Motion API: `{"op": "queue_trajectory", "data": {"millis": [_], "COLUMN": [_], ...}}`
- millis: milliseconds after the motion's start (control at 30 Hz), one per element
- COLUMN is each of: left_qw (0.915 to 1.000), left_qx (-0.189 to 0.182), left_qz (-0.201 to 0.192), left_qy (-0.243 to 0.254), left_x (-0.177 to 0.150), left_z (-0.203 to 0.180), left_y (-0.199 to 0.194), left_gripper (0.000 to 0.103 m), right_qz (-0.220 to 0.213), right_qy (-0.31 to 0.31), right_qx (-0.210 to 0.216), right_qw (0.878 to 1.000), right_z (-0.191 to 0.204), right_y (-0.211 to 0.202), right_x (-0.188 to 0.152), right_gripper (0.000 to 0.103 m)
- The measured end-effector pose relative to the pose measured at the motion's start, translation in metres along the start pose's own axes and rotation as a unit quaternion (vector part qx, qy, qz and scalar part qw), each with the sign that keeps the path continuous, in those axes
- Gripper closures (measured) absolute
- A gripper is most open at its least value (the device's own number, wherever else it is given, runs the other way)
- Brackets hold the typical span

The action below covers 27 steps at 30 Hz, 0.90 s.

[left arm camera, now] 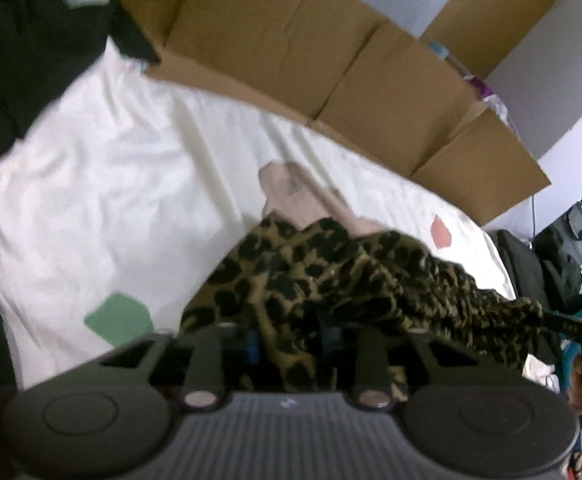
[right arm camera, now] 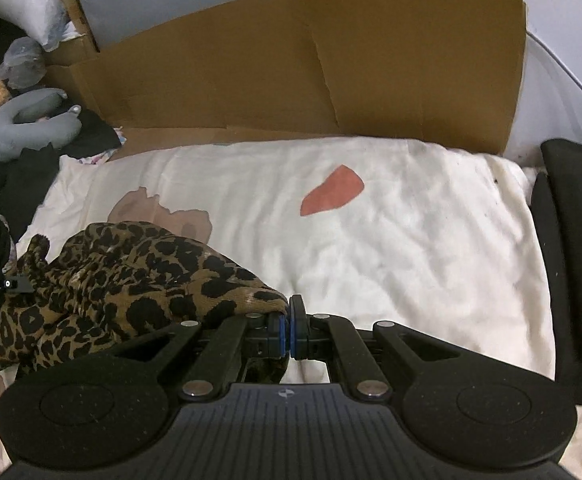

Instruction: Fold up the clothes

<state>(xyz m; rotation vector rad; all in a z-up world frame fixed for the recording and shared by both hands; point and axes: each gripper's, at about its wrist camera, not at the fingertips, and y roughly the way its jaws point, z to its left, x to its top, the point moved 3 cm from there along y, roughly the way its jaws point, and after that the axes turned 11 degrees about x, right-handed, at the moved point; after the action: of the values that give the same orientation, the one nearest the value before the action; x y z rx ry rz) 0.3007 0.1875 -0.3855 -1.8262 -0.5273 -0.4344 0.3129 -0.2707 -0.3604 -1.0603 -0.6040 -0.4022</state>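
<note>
We hold the leopard-print garment [right arm camera: 103,280] between our two grippers, low over the white bedspread [right arm camera: 391,248], and we judge the folding barely begun: no clean fold line shows anywhere, so nearly all of the work looks still ahead. Nearest in the right wrist view, our right gripper [right arm camera: 289,322] has its blue pads pressed together on a corner of the garment, which runs off from the pinch toward nine o'clock in a thick, rumpled bunch. In the left wrist view, our left gripper [left arm camera: 293,340] has a wad of the same fabric gathered between its fingers; the jaws stand narrowed on it and seem to clamp it, though blur hides the pads themselves. From there the cloth stretches toward three o'clock as a twisted rope to the other gripper's dark tip. The garment looks soft and limp, tan with black spots, hanging in deep wrinkles, and we cannot tell what kind of clothing it is. Just beyond it, at twelve o'clock in the left view, a pale pink piece of fabric [left arm camera: 295,196] lies on the spread, touching the print; whether it belongs to the same garment we cannot say. Farthest off, a brown cardboard box [right arm camera: 299,64] stands along the far edge of the bedspread.
</note>
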Motion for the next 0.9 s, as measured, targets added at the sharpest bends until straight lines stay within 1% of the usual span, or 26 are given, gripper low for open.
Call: {"op": "queue_trajectory", "data": {"millis": [67, 100, 200, 367, 500, 700, 800, 867, 900], "left_qw": [0.9998, 0.9997, 0.999, 0.9985, 0.9985, 0.9983, 0.9978, 0.9969, 0.9959], "left_qx": [-0.002, -0.003, -0.003, 0.006, 0.014, 0.025, 0.045, 0.06, 0.072], "left_qz": [-0.018, -0.025, -0.042, -0.046, -0.04, -0.033, -0.016, -0.003, 0.003], "left_qy": [0.003, 0.005, 0.014, 0.03, 0.034, 0.041, 0.047, 0.051, 0.055], "left_x": [0.007, 0.012, 0.027, 0.055, 0.075, 0.106, 0.119, 0.127, 0.131], "left_z": [-0.003, -0.004, -0.006, -0.008, -0.004, 0.003, 0.007, 0.01, 0.01], "left_y": [-0.009, -0.012, -0.017, -0.001, 0.016, 0.042, 0.059, 0.071, 0.075], "left_gripper": [0.086, 0.092, 0.094, 0.095, 0.096, 0.097, 0.097, 0.095, 0.09], "right_qz": [-0.005, -0.007, -0.015, -0.014, -0.002, 0.005, 0.0, 0.003, 0.004], "right_qy": [0.0, -0.001, -0.001, -0.012, -0.02, -0.015, -0.018, -0.013, -0.008], "right_qx": [0.001, 0.001, 0.001, 0.002, 0.004, 0.0, -0.007, -0.018, -0.022], "right_qw": [1.0, 1.0, 1.0, 1.0, 1.0, 1.0, 1.0, 1.0, 1.0], "right_z": [-0.002, -0.002, -0.005, -0.013, -0.019, -0.028, -0.032, -0.034, -0.035], "right_y": [-0.002, -0.003, -0.004, 0.009, 0.029, 0.059, 0.073, 0.084, 0.088], "right_x": [0.005, 0.008, 0.019, 0.044, 0.062, 0.081, 0.087, 0.089, 0.089], "right_gripper": [0.103, 0.103, 0.103, 0.103, 0.103, 0.103, 0.102, 0.1, 0.099]}}
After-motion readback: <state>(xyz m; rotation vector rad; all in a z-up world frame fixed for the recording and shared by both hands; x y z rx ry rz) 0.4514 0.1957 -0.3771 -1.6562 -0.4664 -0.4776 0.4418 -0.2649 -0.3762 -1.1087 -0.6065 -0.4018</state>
